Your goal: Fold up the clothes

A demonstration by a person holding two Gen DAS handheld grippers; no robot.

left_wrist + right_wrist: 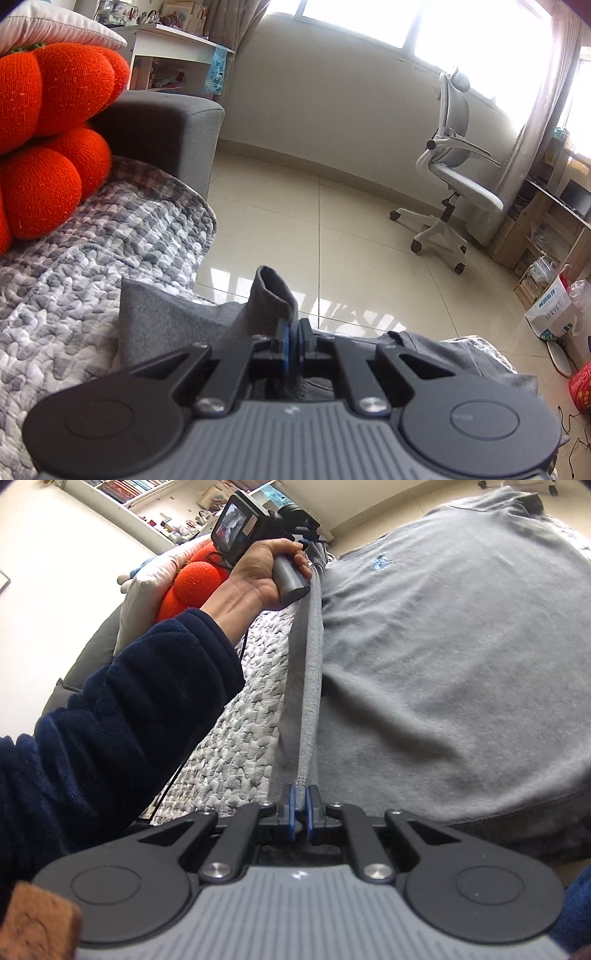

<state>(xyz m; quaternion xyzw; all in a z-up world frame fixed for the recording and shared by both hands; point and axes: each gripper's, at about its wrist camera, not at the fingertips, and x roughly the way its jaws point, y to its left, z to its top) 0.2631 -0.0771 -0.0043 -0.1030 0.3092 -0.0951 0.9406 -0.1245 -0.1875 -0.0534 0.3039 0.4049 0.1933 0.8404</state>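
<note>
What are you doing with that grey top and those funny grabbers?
A person is folding a grey sweatshirt that lies spread on a quilted blanket on the sofa. Each hand holds a grabber. The right gripper is pinched shut on the bottom hem at one side, and the left gripper, held in the left hand, is pinched shut on the same edge up near the shoulder. That edge is stretched taut between them, lifted off the blanket. No fold has been laid over yet.

Orange cushions [48, 140] and the sofa arm [173, 136] block the left; tiled floor [314, 229] ahead lies open.
</note>
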